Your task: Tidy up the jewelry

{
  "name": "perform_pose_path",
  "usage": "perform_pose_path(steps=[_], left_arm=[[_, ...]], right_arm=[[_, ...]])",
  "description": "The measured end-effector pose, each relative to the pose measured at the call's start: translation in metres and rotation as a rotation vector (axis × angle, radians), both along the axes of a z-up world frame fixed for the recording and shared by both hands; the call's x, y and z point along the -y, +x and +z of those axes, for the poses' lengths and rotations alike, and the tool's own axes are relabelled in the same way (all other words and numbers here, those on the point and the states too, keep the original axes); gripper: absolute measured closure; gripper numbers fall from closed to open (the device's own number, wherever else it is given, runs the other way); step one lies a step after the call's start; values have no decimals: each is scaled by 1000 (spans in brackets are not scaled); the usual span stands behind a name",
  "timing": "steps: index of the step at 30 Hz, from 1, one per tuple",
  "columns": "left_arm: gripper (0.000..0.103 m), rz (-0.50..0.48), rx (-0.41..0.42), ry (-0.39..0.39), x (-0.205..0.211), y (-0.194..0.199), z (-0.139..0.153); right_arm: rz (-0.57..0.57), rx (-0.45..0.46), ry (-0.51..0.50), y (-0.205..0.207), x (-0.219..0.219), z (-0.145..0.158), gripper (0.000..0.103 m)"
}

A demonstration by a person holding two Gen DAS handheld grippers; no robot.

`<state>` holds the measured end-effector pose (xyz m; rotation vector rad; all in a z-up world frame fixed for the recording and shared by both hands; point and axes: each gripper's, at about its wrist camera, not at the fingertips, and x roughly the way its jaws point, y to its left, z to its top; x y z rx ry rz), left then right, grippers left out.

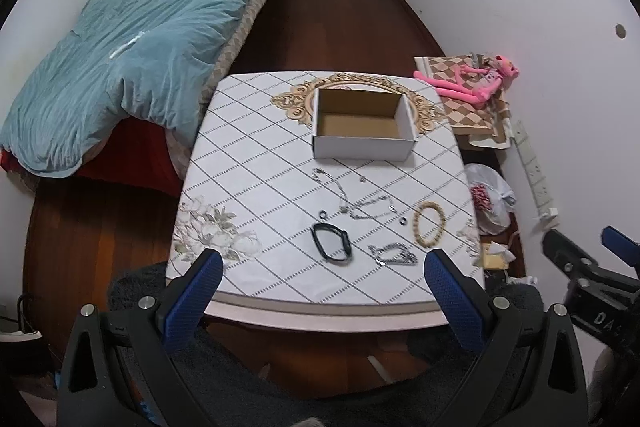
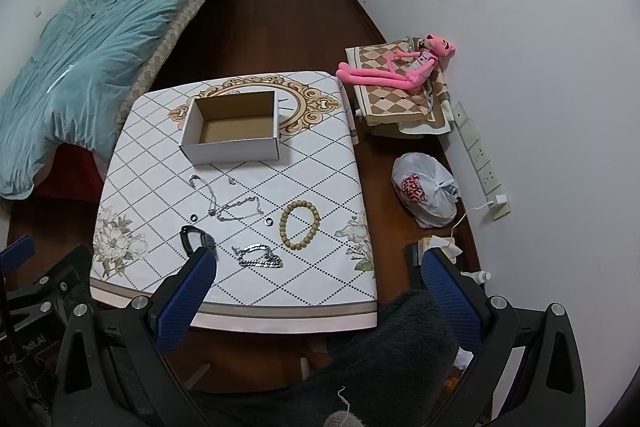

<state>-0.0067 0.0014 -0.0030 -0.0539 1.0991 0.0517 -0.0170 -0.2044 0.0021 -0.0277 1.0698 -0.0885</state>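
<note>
An open, empty cardboard box stands at the far side of a white patterned table. In front of it lie a thin silver necklace, a wooden bead bracelet, a black band, a silver chain bracelet and two small dark rings. My left gripper is open and empty above the table's near edge. My right gripper is open and empty, further right.
A bed with a blue duvet is left of the table. To the right, by the wall, are a pink plush toy on folded cloth, a white plastic bag and a power strip. A dark fuzzy cover lies below.
</note>
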Motion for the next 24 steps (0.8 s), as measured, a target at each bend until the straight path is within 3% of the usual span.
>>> perform_pose_path(steps=[5, 12, 24], left_arm=[[0, 26, -9, 55, -6, 21, -28], [0, 23, -95, 110, -10, 56, -87], [1, 30, -210, 83, -21, 90, -161]], right_arm=[[-50, -31, 1, 21, 9, -27, 0], [-89, -121, -16, 58, 18, -92, 0], [-93, -279, 21, 100, 12, -194, 0]])
